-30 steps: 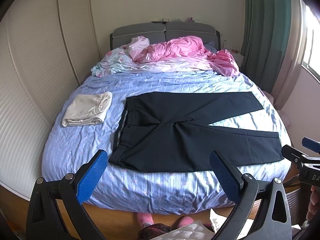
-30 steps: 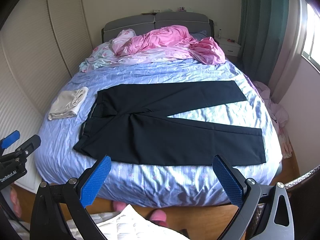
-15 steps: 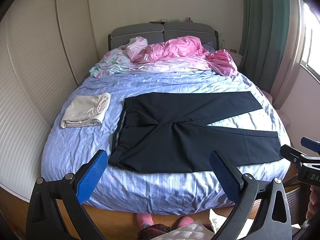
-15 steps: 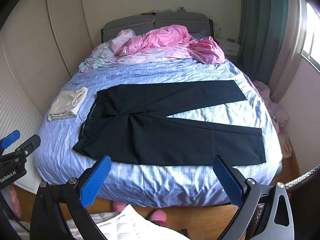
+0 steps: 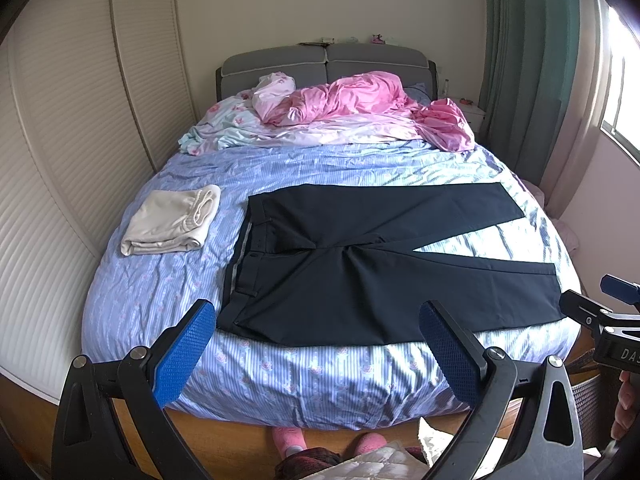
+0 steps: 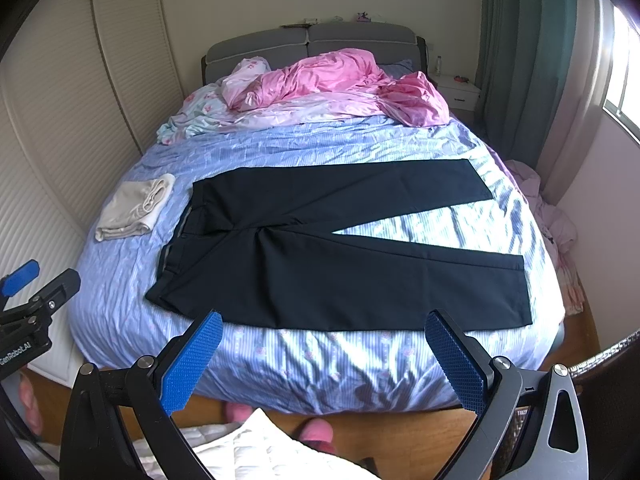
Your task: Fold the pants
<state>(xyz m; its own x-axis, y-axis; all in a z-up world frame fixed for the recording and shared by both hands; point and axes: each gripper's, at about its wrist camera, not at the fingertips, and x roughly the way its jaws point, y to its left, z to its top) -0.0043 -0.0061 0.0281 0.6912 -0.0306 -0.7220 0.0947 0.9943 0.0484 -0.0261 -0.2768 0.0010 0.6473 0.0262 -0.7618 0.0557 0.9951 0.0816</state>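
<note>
headboard items (image 5: 328,40): too small to identify | right claw (image 5: 612,312): cropped at edge | slippers (image 5: 288,442): perhaps, half-hidden

Daylight from window (image 5: 618,92) at far right, blown out white w/ glare in both views. Room evenly bright, soft light, no hard shadows. Striped sheet (image 6: 460,224) shows shiny highlights on right side facing window; left side flatter. Dark pants (image 5: 360,276) read nearly black, little fold detail. Strong fisheye: walls & wardrobe doors (image 5: 80,120) bow outward, black vignette in corners. Focus sharp mid-frame; near blue tool pads (image 6: 192,360) slightly soft, edges smeared a bit
</note>
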